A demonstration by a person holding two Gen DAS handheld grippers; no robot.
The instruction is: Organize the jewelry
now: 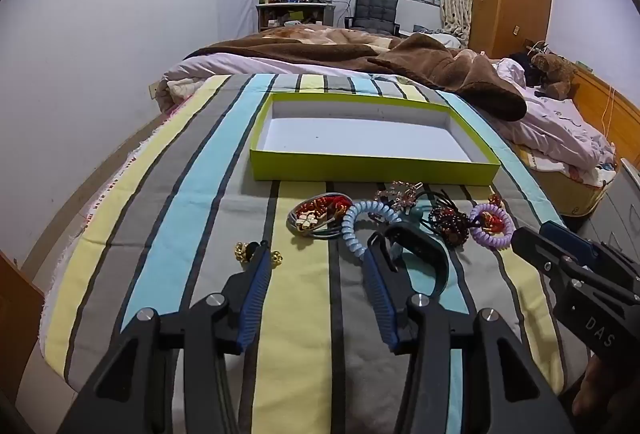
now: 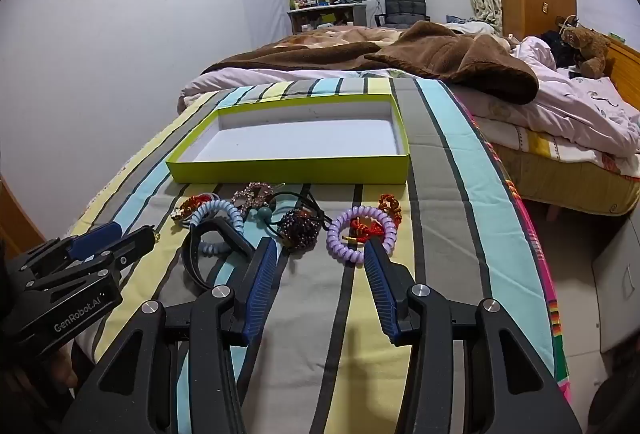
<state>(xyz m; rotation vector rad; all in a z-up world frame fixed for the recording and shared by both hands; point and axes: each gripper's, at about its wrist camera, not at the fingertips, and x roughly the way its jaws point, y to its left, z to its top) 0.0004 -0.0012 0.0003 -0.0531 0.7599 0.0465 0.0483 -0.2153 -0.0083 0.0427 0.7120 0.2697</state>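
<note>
Left claw (image 1: 318, 246) wide open, empty, right claw (image 2: 320, 246) likewise, jewelry pile (image 1: 400, 218) before green box (image 1: 372, 169)

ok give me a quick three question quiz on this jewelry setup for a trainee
1. True or false: the shallow lime-green cardboard box already holds jewelry.
2. Which coiled plastic hair tie lies nearest the right gripper: A the lilac one, B the pale blue one?
3. Fill in: both grippers' fingers are ___.

Key: 1 false, its white floor is bare. 2 A. 3 open; the left gripper holds nothing either.
</note>
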